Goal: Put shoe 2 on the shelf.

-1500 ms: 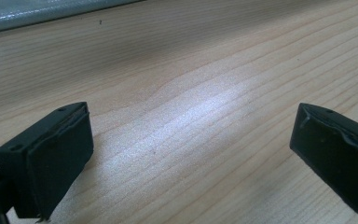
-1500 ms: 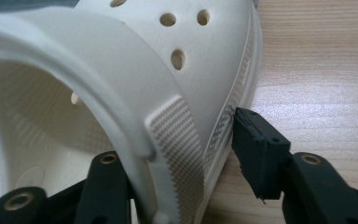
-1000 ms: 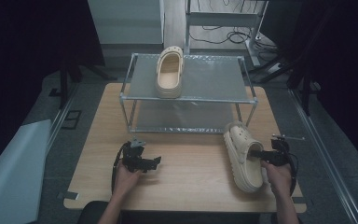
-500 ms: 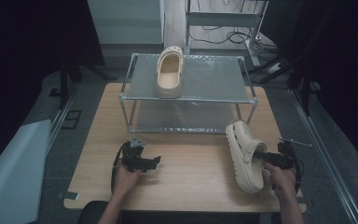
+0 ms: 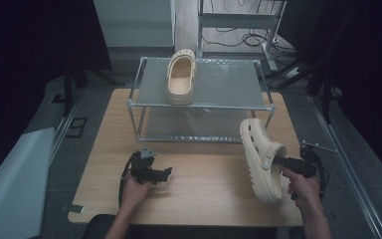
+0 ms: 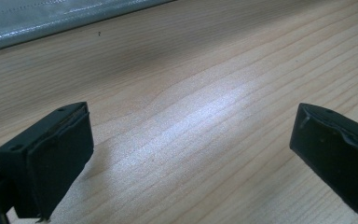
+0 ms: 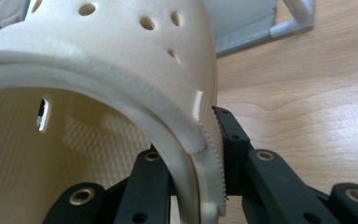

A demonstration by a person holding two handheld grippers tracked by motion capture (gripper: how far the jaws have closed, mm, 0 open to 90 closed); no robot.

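Around the work: a two-tier metal shoe rack (image 5: 201, 105) stands at the far half of the table, and a second cream clog (image 5: 180, 77) sits on its top shelf, left of centre, opening up.
In the way: the rack's right front post (image 5: 271, 117) stands just beyond the held clog's toe; the rest of the top shelf to the right of the shelved clog lies bare.
Held clog: a cream clog (image 5: 261, 159) is at the right side of the table, tipped on its side, toe pointing far toward the rack, heel near the person.
Right gripper: the right gripper (image 5: 281, 162) comes in from the right and pinches the clog's side wall, one jaw inside the shoe and one outside against the ribbed edge, clear in the right gripper view (image 7: 200, 154).
Right hand: the right hand (image 5: 302, 186) wraps the handle, forearm coming up from the near right edge.
Left gripper: the left gripper (image 5: 165, 173) rests low over the table at near left, pointing right, its jaws spread wide with bare wood between them.
Left hand: the left hand (image 5: 134, 186) holds it just above the wood.
Surface: a pale wooden table (image 5: 204, 199), grain showing.
Room: dark surroundings, grey floor, cables (image 5: 248, 37) on the floor behind the rack.
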